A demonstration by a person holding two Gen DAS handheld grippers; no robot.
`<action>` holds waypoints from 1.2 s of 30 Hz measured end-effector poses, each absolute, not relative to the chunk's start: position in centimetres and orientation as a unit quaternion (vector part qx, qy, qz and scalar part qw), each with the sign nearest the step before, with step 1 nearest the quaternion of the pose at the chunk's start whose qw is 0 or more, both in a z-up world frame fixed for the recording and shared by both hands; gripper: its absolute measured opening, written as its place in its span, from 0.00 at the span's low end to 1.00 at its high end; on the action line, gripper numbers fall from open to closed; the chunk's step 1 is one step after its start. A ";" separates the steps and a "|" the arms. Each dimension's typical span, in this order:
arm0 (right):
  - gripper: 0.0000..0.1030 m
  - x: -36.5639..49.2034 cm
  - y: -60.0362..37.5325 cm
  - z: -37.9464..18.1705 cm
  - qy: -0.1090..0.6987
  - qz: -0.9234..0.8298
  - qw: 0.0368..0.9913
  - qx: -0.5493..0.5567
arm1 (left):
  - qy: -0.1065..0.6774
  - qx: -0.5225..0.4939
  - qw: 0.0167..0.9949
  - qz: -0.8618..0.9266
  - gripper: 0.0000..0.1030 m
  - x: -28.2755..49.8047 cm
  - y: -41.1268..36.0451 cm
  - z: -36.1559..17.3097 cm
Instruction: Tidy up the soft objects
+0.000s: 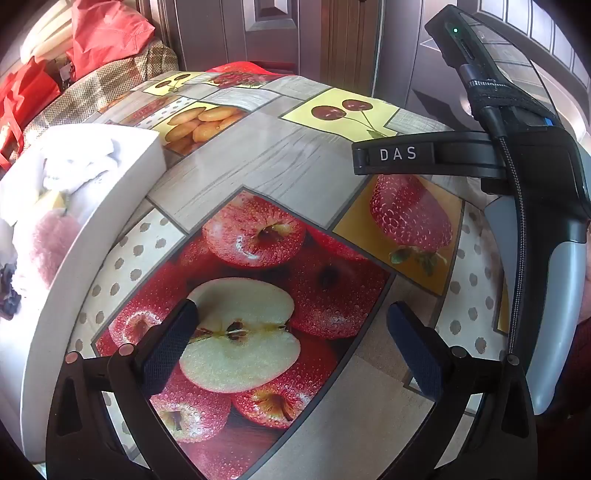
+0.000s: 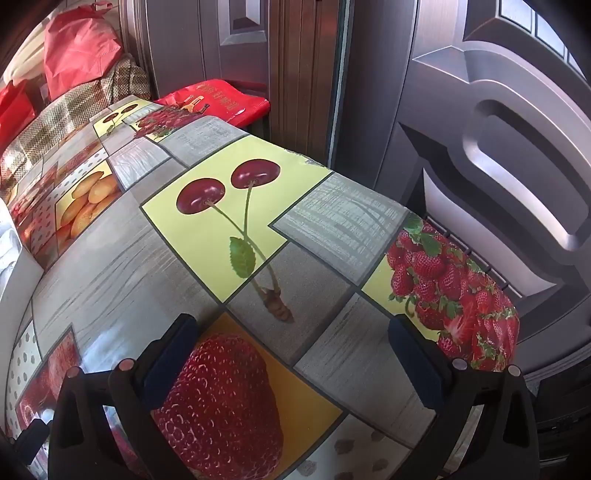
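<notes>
A white box (image 1: 122, 192) stands at the left of the table and holds soft things: a pink plush item (image 1: 51, 243), white cloth (image 1: 79, 166) and a dark blue piece (image 1: 9, 291) at the edge. My left gripper (image 1: 291, 332) is open and empty, low over the printed apple on the tablecloth (image 1: 280, 162), right of the box. My right gripper (image 2: 291, 343) is open and empty over the printed strawberry on the tablecloth (image 2: 110, 258). Its body (image 1: 532, 177) shows at the right of the left wrist view. A corner of the white box (image 2: 14, 273) shows at the left edge.
The table's far edge runs close to dark panelled doors (image 2: 480, 155). A red bag (image 2: 221, 99) sits beyond the table's far end. Red bags (image 1: 107, 33) and a checked cloth (image 1: 110, 81) are piled at the back left.
</notes>
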State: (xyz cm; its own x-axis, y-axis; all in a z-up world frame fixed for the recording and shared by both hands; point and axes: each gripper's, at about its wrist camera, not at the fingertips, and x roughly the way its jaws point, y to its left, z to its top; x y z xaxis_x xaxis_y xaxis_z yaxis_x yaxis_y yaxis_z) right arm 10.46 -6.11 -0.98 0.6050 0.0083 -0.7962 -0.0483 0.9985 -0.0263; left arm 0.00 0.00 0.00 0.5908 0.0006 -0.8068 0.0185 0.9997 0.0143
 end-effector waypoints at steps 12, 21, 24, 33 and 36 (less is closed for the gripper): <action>1.00 10.5 -6.1 -1.0 0.444 0.017 0.896 -0.020 | 0.452 0.010 0.892 -0.005 0.99 0.0 0.0 0.0; 1.00 10.5 -6.1 -1.0 0.444 0.017 0.896 -0.019 | 0.453 0.010 0.892 -0.005 0.99 0.0 0.0 0.0; 1.00 10.5 -6.1 -1.0 0.444 0.017 0.896 -0.019 | 0.452 0.010 0.892 -0.005 0.99 0.0 0.0 0.0; 1.00 10.6 -6.0 -1.0 0.444 0.017 0.896 -0.020 | 0.452 0.010 0.892 -0.005 0.99 -0.1 0.2 0.2; 1.00 10.5 -6.1 -0.9 0.444 0.017 0.896 -0.020 | 0.452 0.010 0.892 -0.005 0.99 -0.1 0.3 0.1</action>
